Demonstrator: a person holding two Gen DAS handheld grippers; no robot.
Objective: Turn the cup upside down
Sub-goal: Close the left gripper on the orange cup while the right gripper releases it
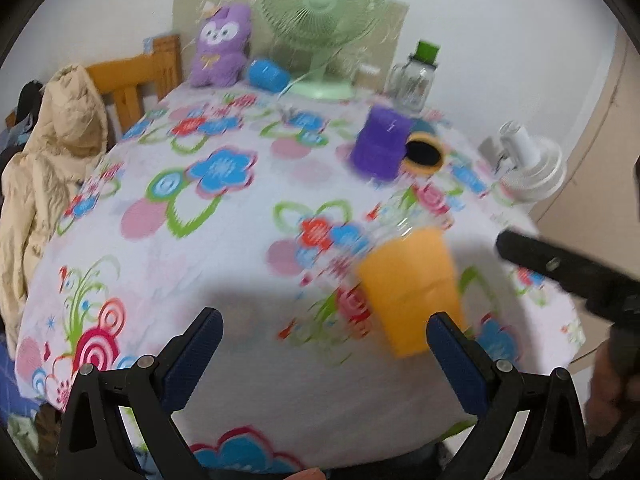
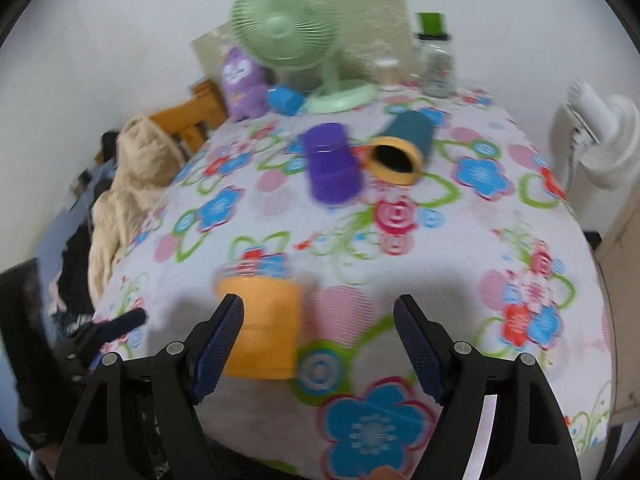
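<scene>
Left wrist view, left to right. A beige padded jacket hangs over a wooden chair at the left edge of the surface, which is covered by a floral-print cloth. At the far edge stand a purple plush owl toy, a blue cylinder on its side, a pale green desk fan and a clear glass jar with a green lid.

The left claw is released, fingers spread wide, nothing between them. The orange plastic cup stands on the cloth ahead of the claw and right of its centreline, partly behind the right finger; contact cannot be told because of blur. A clear, blurred object touches the cup's far rim.

Further back right: a purple plastic cup standing inverted, beside a teal cup with a yellow rim lying on its side. A white fan stands at the right edge. The right claw's black finger enters from the right.

Right wrist view. The right claw is also released and empty. The orange cup sits at its left finger, left of the gap's centre. The left claw shows at far left.
</scene>
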